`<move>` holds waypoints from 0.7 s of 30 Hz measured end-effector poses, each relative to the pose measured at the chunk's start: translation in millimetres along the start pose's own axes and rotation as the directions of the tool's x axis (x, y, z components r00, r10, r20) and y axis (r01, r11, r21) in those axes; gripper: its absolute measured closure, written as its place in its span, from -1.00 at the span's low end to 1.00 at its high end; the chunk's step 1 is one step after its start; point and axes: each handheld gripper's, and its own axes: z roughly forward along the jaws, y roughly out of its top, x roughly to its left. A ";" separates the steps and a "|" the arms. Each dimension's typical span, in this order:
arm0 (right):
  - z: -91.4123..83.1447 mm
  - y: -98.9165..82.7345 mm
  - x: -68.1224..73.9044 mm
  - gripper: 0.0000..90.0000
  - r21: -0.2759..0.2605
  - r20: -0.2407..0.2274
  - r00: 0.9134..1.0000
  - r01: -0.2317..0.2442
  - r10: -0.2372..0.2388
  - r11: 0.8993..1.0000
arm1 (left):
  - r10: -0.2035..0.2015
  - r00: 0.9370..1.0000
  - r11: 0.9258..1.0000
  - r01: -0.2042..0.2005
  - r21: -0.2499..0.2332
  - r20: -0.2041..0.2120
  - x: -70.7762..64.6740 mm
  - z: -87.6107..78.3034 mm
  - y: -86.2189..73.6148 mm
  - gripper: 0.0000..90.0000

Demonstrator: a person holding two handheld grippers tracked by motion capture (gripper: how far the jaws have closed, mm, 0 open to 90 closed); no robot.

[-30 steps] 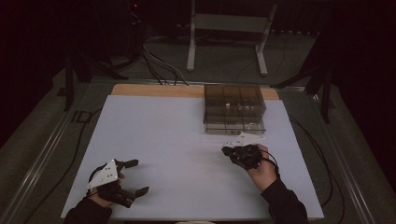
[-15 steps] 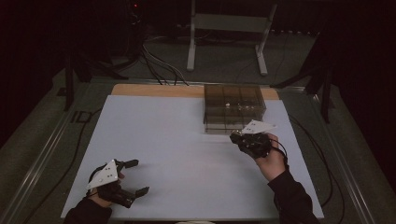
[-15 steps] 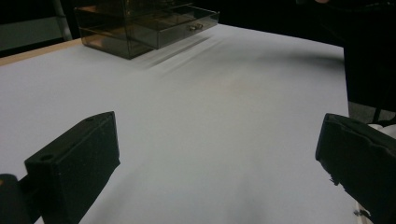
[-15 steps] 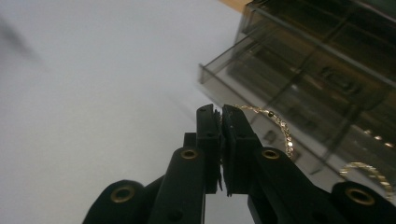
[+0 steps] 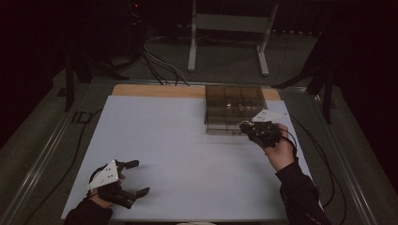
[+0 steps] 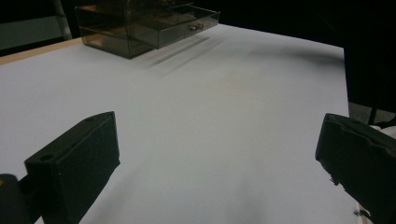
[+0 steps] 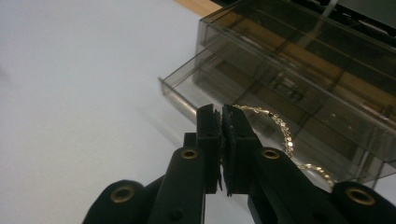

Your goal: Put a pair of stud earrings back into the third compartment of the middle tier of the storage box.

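Observation:
A smoked clear drawer box [image 5: 233, 108] stands at the table's far right, its bottom drawer [image 7: 233, 88] pulled out. My right gripper [image 5: 246, 126] hovers just at the drawer's front, held up off the table. Its jaws [image 7: 221, 119] are shut on a thin gold chain [image 7: 282, 129], which loops out to the right above the open drawer and drops behind the right finger. My left gripper [image 5: 139, 177] rests at the near left of the table, open, with nothing between its fingers [image 6: 77, 161]. The drawer box [image 6: 140, 23] shows far off in the left gripper view.
The white table top [image 5: 187, 150] stretches between the two grippers. A wooden strip [image 5: 155, 90] runs along the far edge. Cables and a metal stand [image 5: 230, 28] lie on the floor behind the table.
My right gripper has risen and moved away from the person toward the drawer box, still shut. The left gripper has stayed where it was.

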 end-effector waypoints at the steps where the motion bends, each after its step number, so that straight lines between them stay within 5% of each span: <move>1: 0.6 1.0 -2.9 0.93 0.001 0.005 1.000 0.000 0.000 1.000 | -0.001 1.000 1.000 0.001 0.001 -0.001 0.1 0.1 -0.2 -0.99; 21: 37.6 -11.0 -59.9 0.92 0.092 0.060 0.989 -0.142 0.137 0.986 | 0.000 1.000 1.000 0.000 -0.001 0.000 -0.3 0.1 0.6 -0.99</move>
